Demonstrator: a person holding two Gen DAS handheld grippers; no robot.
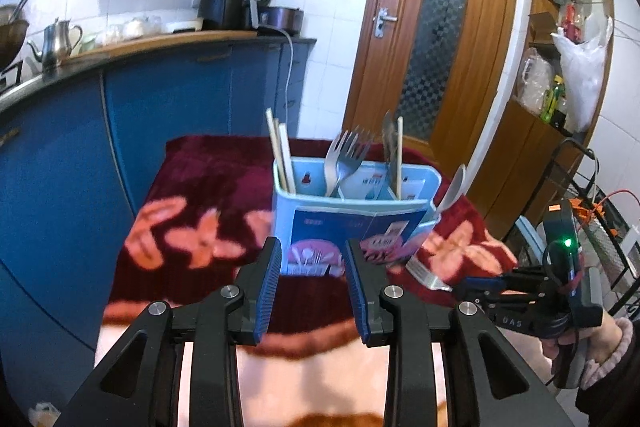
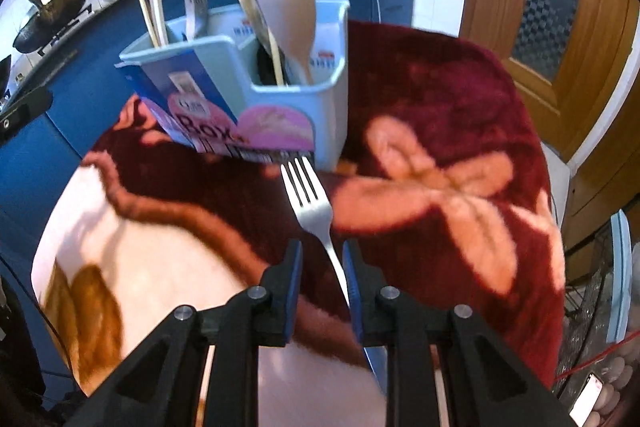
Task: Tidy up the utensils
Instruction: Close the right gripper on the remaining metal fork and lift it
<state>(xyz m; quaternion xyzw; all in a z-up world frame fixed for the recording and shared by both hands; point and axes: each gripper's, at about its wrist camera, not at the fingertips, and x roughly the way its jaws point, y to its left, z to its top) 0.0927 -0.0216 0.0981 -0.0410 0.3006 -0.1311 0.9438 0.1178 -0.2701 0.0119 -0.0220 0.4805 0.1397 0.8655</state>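
From the left wrist camera, here's the left gripper (image 1: 314,259) hanging over the blanket (image 1: 200,195), its blue-padded fingers (image 1: 270,279) parted with nothing between them, aimed at the light blue utensil caddy (image 1: 352,211) that stands upright on the dark red, flower-patterned cover. The caddy's front carries a loose blue and pink printed label (image 1: 352,231). In its left section, pale chopsticks (image 1: 280,151) lean; in the middle, a bunch of steel forks (image 1: 346,155), tines up; in the right one a knife blade (image 1: 389,143) and another chopstick, with a spoon (image 1: 454,189) leaning out at the far right end. Off to the right, a hand (image 1: 592,339) in a pink cuff holds the right gripper (image 1: 460,287), and a steel fork (image 1: 426,273) sticks out of its tip, tines toward the caddy's base. Over to the right wrist camera: the fork (image 2: 314,211) is plain and shiny, four tines pointing at the foot of the caddy (image 2: 328,107), its thin handle running back between the right gripper (image 2: 322,259). Here the handle lies against the right-hand pad while the left pad stands clear of it, so whether it is truly pinched I cannot tell. Inside the near compartment stand a big pale spoon (image 2: 288,11), a steel utensil and a chopstick; farther back, a fork (image 2: 196,7) and chopsticks (image 2: 154,19).
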